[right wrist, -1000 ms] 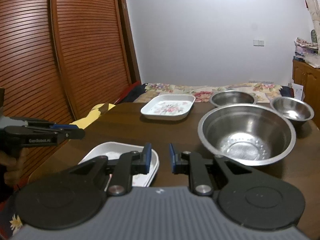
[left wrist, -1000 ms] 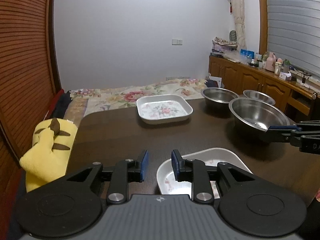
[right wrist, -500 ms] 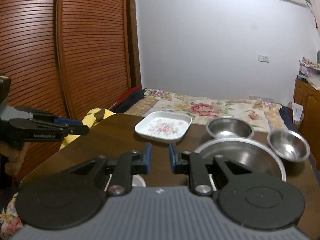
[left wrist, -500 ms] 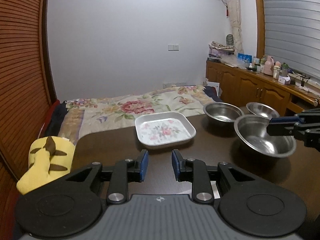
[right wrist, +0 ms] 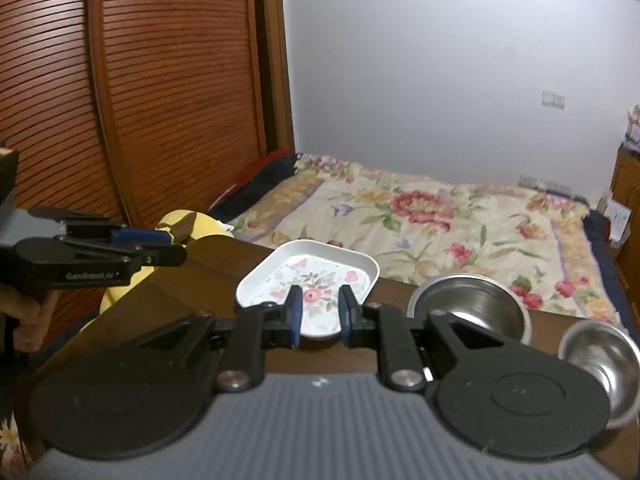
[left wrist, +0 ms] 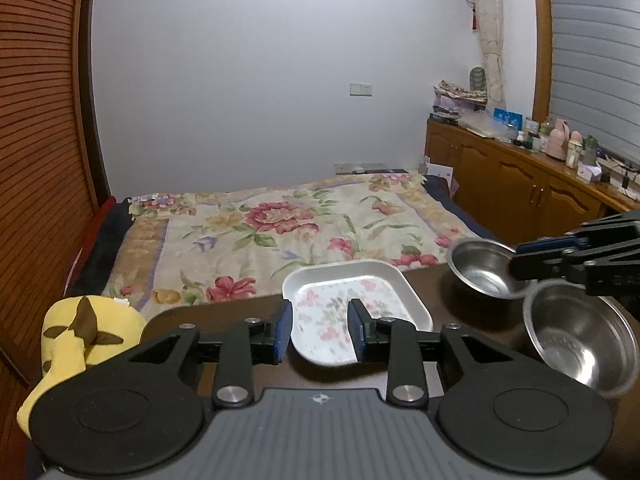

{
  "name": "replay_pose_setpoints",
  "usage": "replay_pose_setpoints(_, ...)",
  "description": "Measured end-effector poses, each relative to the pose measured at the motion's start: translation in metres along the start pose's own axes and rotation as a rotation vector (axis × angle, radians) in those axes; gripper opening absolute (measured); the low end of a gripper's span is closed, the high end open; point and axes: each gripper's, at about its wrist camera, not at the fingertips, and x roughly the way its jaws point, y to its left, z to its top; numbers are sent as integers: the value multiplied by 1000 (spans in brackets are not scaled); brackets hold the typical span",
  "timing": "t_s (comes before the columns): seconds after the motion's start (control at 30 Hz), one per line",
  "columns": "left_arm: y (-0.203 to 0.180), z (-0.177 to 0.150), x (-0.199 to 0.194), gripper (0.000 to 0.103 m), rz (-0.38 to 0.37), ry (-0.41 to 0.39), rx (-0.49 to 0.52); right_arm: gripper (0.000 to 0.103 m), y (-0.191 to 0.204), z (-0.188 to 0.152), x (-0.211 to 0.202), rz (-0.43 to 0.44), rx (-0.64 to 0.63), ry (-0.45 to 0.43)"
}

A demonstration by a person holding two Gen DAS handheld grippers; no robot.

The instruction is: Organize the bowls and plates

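Note:
A white square plate with a flower print (left wrist: 352, 300) lies at the far edge of the dark wooden table (left wrist: 472, 320); it also shows in the right wrist view (right wrist: 316, 276). Two steel bowls stand to its right: one further back (left wrist: 478, 270) (right wrist: 472, 312) and one nearer (left wrist: 580, 336). A smaller steel bowl (right wrist: 604, 356) shows at the right. My left gripper (left wrist: 319, 334) is open and empty, held above the table. My right gripper (right wrist: 319, 318) is open and empty; it also shows from the side in the left wrist view (left wrist: 520, 258).
A bed with a floral cover (left wrist: 280, 232) lies beyond the table. A yellow plush toy (left wrist: 76, 336) sits at the table's left. Wooden slatted doors (right wrist: 120, 100) stand on the left, and a cabinet with bottles (left wrist: 520, 176) runs along the right wall.
Both grippers have risen and tilted up, so the views show more of the bed and wall. The near white plate and the large bowl have dropped out of view. Both grippers stay open.

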Motion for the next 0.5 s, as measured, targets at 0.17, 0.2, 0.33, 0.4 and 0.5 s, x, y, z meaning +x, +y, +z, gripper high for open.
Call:
replay_pose_setpoints(0.17, 6, 6, 25, 38, 10, 13, -9, 21, -8, 11, 37, -4, -14, 64)
replay_pose_setpoints(0.2, 8, 6, 31, 38, 11, 21, -13, 22, -11, 11, 46, -3, -10, 81)
replay_pose_setpoints(0.33, 15, 3, 54, 38, 3, 57, -28, 40, -17, 12, 72, -8, -3, 130)
replay_pose_setpoints(0.4, 18, 0, 66, 38, -3, 76, -35, 40, -18, 8, 84, -7, -10, 162)
replay_pose_setpoints(0.5, 23, -2, 83, 38, -11, 106, -48, 40, -21, 6, 99, 6, -7, 214)
